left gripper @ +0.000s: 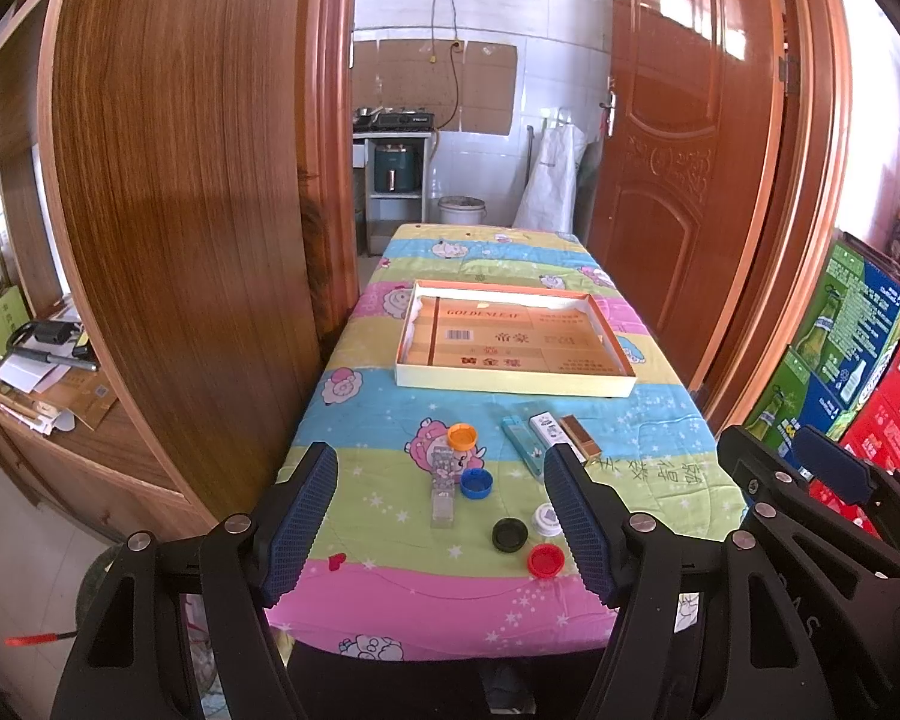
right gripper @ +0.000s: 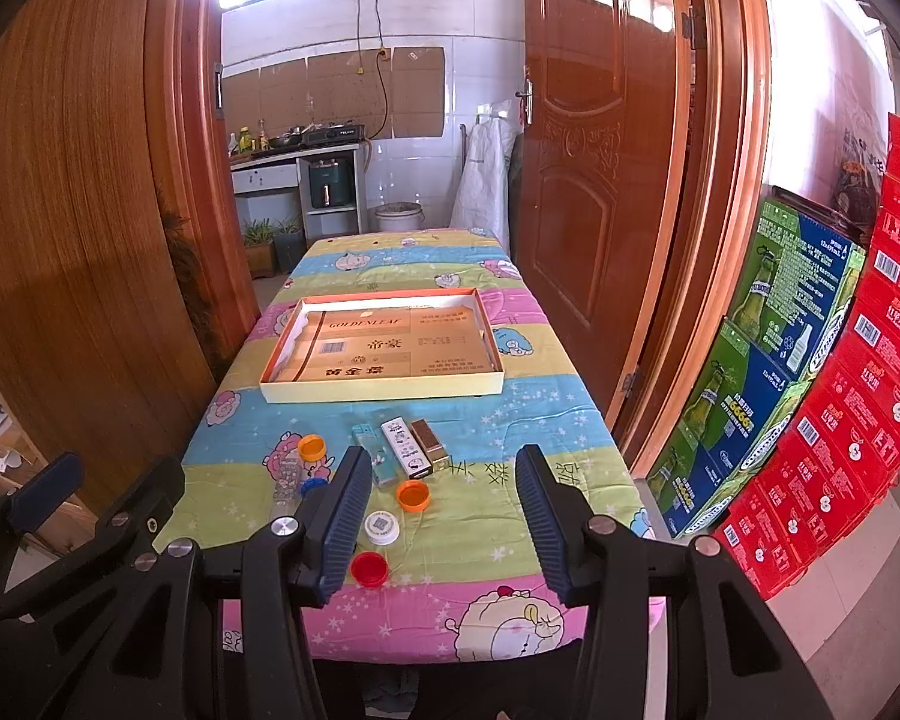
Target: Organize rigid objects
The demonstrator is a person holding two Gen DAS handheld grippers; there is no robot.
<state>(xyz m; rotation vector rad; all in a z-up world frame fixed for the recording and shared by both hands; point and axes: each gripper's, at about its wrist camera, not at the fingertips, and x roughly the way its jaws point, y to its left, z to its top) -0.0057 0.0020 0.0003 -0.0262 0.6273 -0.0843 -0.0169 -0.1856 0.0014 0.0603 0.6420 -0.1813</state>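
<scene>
A shallow cardboard tray (left gripper: pixel 513 385) (right gripper: pixel 384 390) lies in the middle of the table with nothing loose in it. In front of it lie three small boxes side by side: teal (left gripper: pixel 523 447), white (right gripper: pixel 406 447) and brown (right gripper: pixel 431 443). Scattered nearer are a clear plastic case (left gripper: pixel 443 498) and bottle caps: orange (left gripper: pixel 462 436), blue (left gripper: pixel 476 483), black (left gripper: pixel 509 534), red (left gripper: pixel 545 560), white (right gripper: pixel 382 527) and a second orange (right gripper: pixel 413 495). My left gripper (left gripper: pixel 443 462) and right gripper (right gripper: pixel 443 462) hover open over the table's near edge, holding nothing.
A striped cartoon cloth (left gripper: pixel 390 600) covers the table. A tall wooden cabinet (left gripper: pixel 180 210) stands close on the left. An open wooden door (right gripper: pixel 600 180) and stacked green (right gripper: pixel 768 372) and red cartons (right gripper: pixel 858 420) line the right. A kitchen lies beyond the far end.
</scene>
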